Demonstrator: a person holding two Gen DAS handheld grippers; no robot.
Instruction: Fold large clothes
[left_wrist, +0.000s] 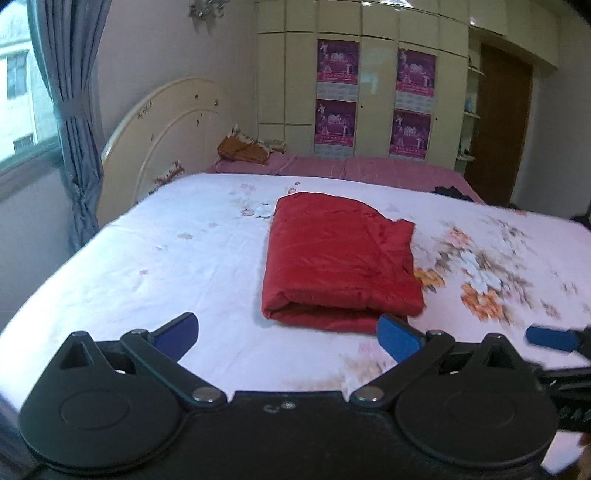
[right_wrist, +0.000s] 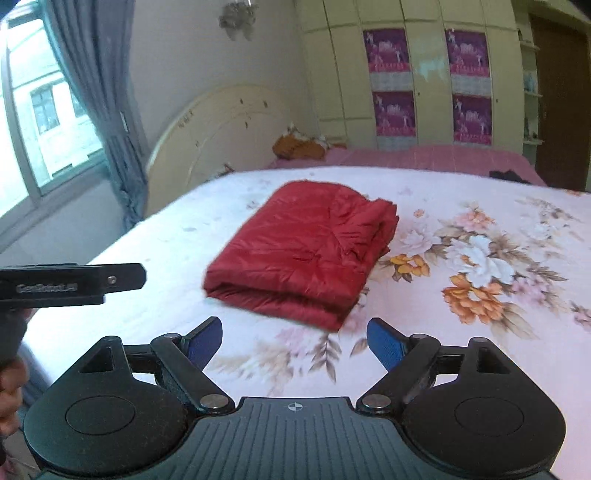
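Ahead of both grippers, on the floral bedsheet (left_wrist: 147, 258), lies the red padded garment (left_wrist: 338, 258), already folded into a thick rectangle. Its long axis runs away from me toward the far side of the bed, its rounded folded edge facing me. I see my left gripper (left_wrist: 288, 334) spread wide and empty, just short of that near edge, almost square to it. My right gripper (right_wrist: 294, 341) is likewise spread and empty, the bundle sitting slightly left of its centreline. I judge the left one nearer.
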